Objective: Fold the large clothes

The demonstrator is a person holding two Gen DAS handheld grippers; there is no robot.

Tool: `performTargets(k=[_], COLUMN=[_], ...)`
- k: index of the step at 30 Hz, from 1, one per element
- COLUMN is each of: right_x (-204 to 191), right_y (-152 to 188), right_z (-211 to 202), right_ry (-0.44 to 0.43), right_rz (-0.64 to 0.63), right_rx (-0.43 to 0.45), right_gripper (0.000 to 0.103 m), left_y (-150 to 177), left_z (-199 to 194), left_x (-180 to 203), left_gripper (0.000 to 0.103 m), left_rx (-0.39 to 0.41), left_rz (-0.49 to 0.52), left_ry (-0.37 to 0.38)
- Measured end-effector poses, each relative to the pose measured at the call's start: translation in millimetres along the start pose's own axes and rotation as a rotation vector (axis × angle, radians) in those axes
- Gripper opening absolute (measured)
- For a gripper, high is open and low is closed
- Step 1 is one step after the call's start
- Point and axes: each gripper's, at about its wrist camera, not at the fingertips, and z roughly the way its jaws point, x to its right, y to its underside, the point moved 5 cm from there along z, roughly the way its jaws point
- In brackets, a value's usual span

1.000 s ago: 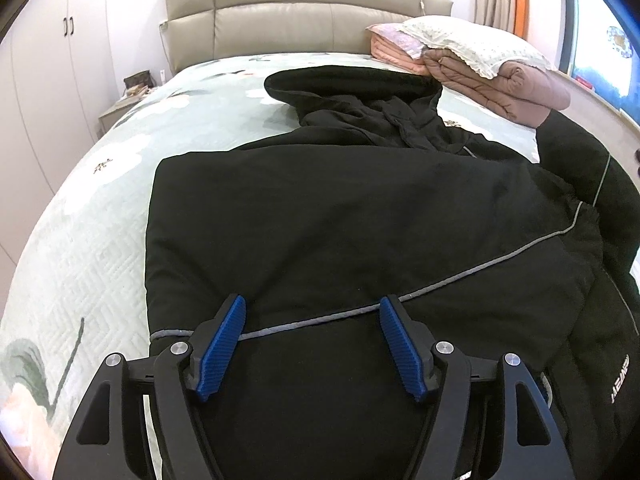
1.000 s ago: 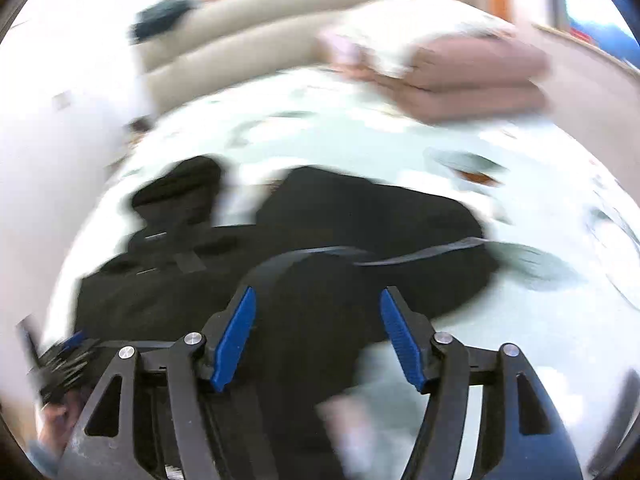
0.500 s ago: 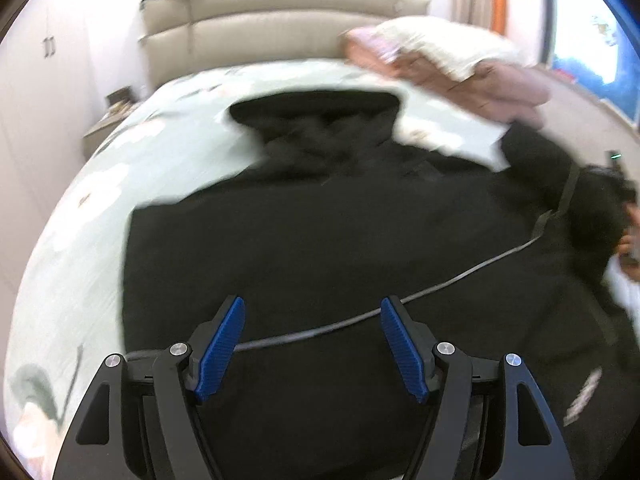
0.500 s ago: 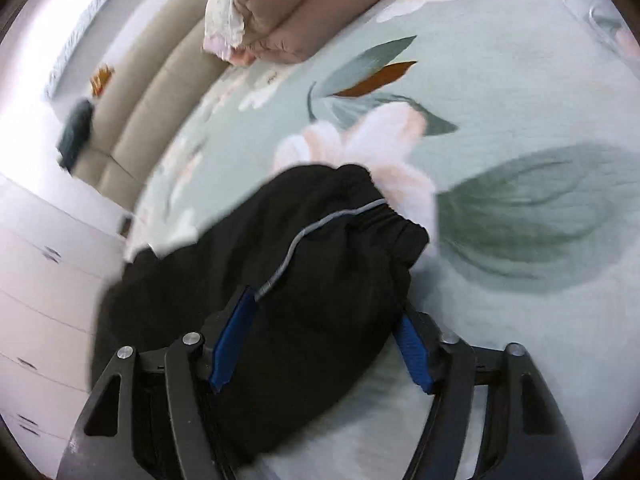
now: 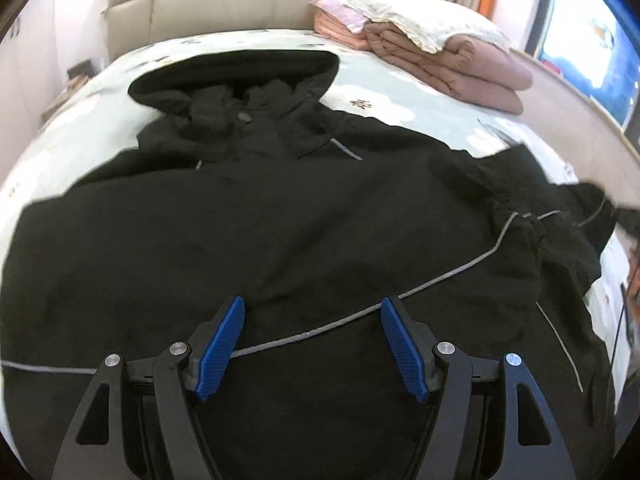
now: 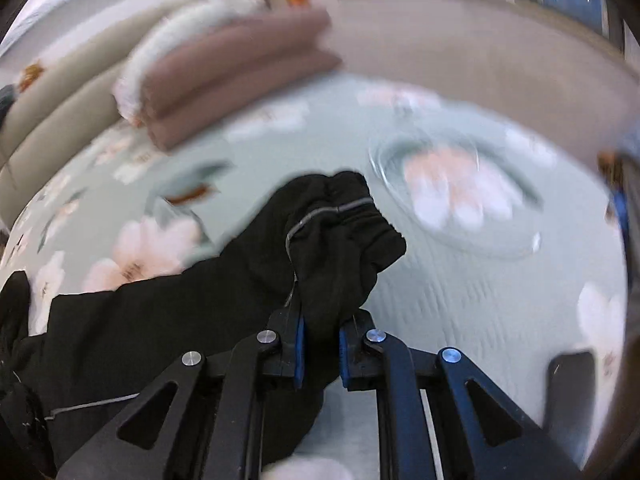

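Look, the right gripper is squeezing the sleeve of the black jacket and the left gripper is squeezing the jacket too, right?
Not quite. The left gripper is not squeezing anything: the left wrist view shows its blue fingers wide apart over the black jacket. The rest is right: in the right wrist view the right gripper is shut on the sleeve.

We found open bedspread (image 6: 500,280) to the right of the sleeve cuff (image 6: 340,232), while the folded quilts (image 5: 452,64) blocked the bed's far right corner and the headboard (image 5: 240,4) closed the far end.
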Motion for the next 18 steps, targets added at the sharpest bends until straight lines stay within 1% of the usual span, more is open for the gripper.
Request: performTargets(k=[2,3,4,6,7,10,13,14,16,18], right_x=[8,10,17,12,6,-19,-68,-91,-133,-184], right_y=[10,16,16,10,7,1,0,4,14,33], right_z=[21,28,26,21,12,-29,-76,-95,-127,-161], right_ry=[0.04,0.039,0.042,0.045,0.017,-0.083,-0.163,-0.186,-0.234,-0.295], right_rz=[-0.003,-0.007,-0.011,-0.032,-0.038,-0.079,-0.174,-0.22,-0.301,-0.389], right_rx=[-0.059,-0.089,-0.093,-0.092,-0.083,-0.029,0.023,0.044,0.07,0.086], right_gripper=[0.016,0.016,0.016,0.016,0.016,0.016,0.016,0.016,0.016,0.016], left_y=[-1,-2,-2,-4,-5,-11,-16,-18,-20,-19], left_z=[-1,-1,-1,-6,-11,-38,-65,-73,-87,-104], left_x=[0,0,1,-1,-3,-13,-22,-25,-33,-42], left_gripper=[0.072,0.072,0.072,0.072,0.072,0.072,0.072,0.072,0.072,0.072], left_rx=[-0.001,-0.003,-0.004,0.001,0.01,0.07,0.117,0.127,0.143,0.159], left_rz=[-0.003,-0.003,-0.002,-0.006,-0.013,-0.035,-0.027,-0.026,-0.031,-0.039], left_ry=[-0.001,-0.002,-0.002,-0.002,0.0,0.013,-0.002,-0.006,-0.008,-0.008])
